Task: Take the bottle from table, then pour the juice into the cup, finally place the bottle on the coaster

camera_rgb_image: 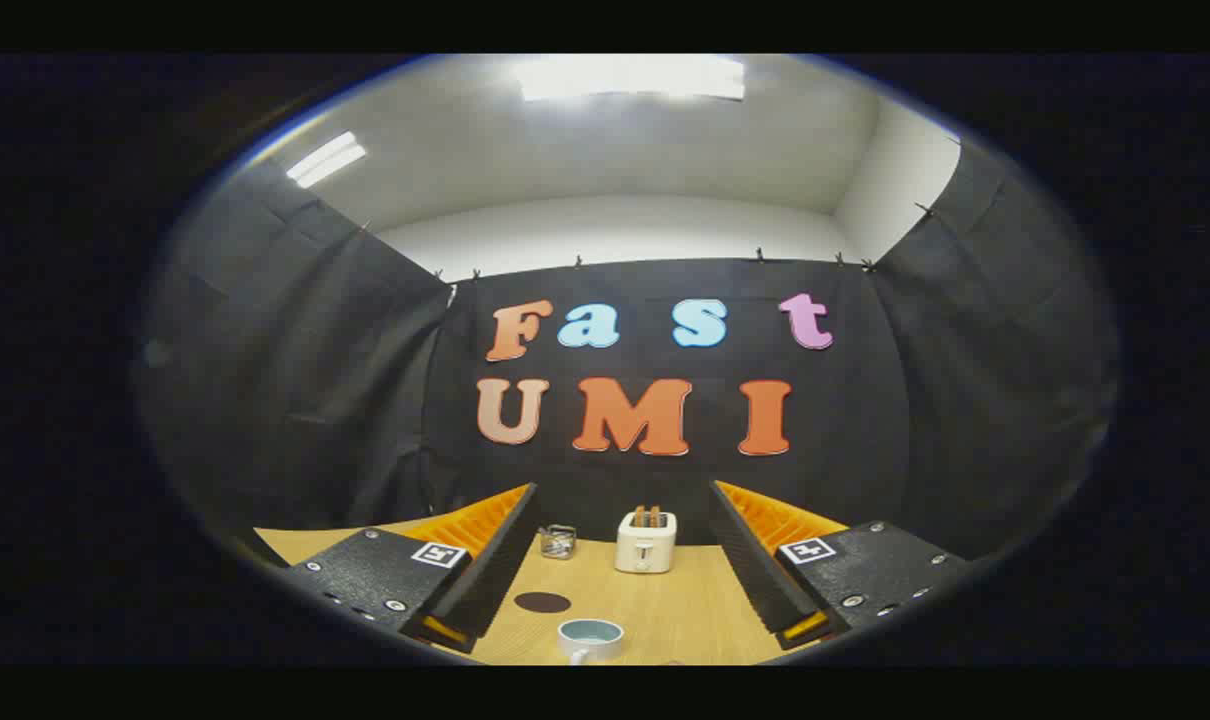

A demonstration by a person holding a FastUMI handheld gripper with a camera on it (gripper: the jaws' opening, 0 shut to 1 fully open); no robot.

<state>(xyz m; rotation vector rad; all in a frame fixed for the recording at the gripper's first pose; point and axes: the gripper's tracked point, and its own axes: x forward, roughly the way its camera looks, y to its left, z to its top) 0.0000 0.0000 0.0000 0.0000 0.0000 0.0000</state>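
The cup sits on the wooden table, low between the two fingers and closer to the camera than anything else there. It is a pale, round cup with a light blue inside, and a small handle shows at its near side. Just beyond it and a little toward the left finger lies the coaster, a dark flat oval resting flat on the wood, apart from the cup.

The gripper is held above the table with its fingers spread wide. Nothing is between them but open air and the tabletop below; they grip nothing and touch nothing.

Farther back, near the table's far edge and roughly midway between the fingertips, a cream toaster stands upright with two brown slices poking out of its slots. To its left, close beside the left finger's tip, is a small clear glass container with something dark inside; what it holds is too small to tell.

Behind the table hangs the black cloth wall of the booth, and above it a white ceiling with bright light panels.
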